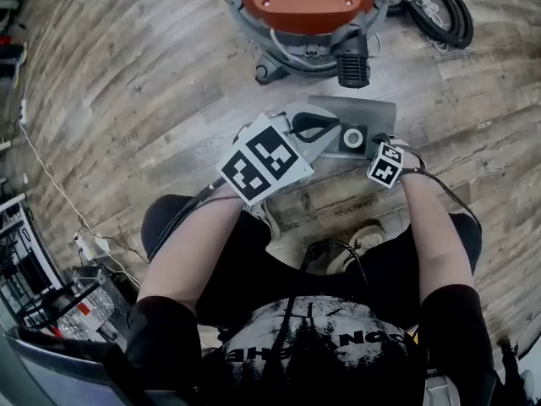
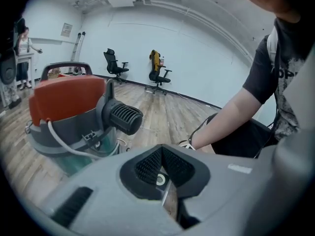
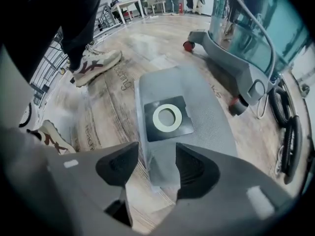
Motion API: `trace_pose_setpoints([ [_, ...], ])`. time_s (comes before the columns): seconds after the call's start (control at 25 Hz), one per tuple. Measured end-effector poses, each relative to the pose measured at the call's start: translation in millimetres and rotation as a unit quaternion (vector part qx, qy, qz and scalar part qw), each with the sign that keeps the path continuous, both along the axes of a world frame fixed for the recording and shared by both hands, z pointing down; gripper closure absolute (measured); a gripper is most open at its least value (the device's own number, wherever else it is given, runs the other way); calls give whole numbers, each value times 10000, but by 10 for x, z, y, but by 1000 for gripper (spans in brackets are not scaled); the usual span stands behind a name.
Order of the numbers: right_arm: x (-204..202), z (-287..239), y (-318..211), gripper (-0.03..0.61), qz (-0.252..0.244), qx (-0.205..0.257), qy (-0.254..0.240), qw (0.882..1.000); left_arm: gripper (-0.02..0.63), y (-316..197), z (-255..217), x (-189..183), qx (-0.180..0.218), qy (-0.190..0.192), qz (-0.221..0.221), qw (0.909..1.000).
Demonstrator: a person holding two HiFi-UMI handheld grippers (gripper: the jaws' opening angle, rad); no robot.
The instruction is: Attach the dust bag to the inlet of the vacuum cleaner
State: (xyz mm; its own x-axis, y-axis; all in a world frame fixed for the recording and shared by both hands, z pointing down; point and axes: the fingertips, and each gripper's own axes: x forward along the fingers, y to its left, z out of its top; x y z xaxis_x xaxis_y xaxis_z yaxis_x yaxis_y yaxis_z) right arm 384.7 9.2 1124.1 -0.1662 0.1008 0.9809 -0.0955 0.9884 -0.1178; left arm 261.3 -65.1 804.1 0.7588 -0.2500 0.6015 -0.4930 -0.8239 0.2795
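Note:
The grey dust bag (image 3: 197, 109) lies flat on the wooden floor, its black collar with a white ring (image 3: 167, 118) facing up. My right gripper (image 3: 156, 156) points steeply down over the bag's near end, jaws open, nothing between them. My left gripper (image 2: 161, 177) is shut and empty. In the head view the left gripper (image 1: 325, 132) hangs over the bag's (image 1: 372, 112) left part beside the collar (image 1: 353, 139). The vacuum cleaner (image 1: 304, 11), red lid on a grey body, stands just beyond, its black ribbed inlet (image 1: 355, 59) facing the bag.
A black hose (image 1: 444, 11) coils on the floor right of the vacuum. The person's shoes (image 3: 93, 63) stand close to the bag's near side. A wire rack (image 1: 34, 286) and a cable (image 1: 59, 193) are at the left. Office chairs (image 2: 115, 68) stand far back.

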Motion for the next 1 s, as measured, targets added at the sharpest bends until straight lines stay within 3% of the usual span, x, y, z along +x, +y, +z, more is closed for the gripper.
trace_pose_setpoints([
  [0.16, 69, 246, 35, 333, -16, 80, 197, 9998, 614, -4, 66, -123, -128, 191, -587, 9980],
  [0.52, 74, 472, 44, 352, -8, 5, 413, 9991, 614, 125, 194, -201, -188, 147, -807, 9965],
  [0.56, 66, 468, 35, 367, 48, 29, 396, 9992, 614, 136, 213, -216, -211, 134, -829, 9962],
  [0.6, 67, 464, 30, 431, 106, 80, 385, 9992, 614, 153, 232, -226, -226, 95, -828, 9963],
  [0.8, 97, 405, -42, 553, 58, 371, 394, 9985, 614, 190, 208, -206, -133, 18, -727, 9973],
  [1.0, -24, 90, -208, 571, -198, 466, 84, 9987, 614, 230, 178, -193, -141, 58, -695, 9975],
])
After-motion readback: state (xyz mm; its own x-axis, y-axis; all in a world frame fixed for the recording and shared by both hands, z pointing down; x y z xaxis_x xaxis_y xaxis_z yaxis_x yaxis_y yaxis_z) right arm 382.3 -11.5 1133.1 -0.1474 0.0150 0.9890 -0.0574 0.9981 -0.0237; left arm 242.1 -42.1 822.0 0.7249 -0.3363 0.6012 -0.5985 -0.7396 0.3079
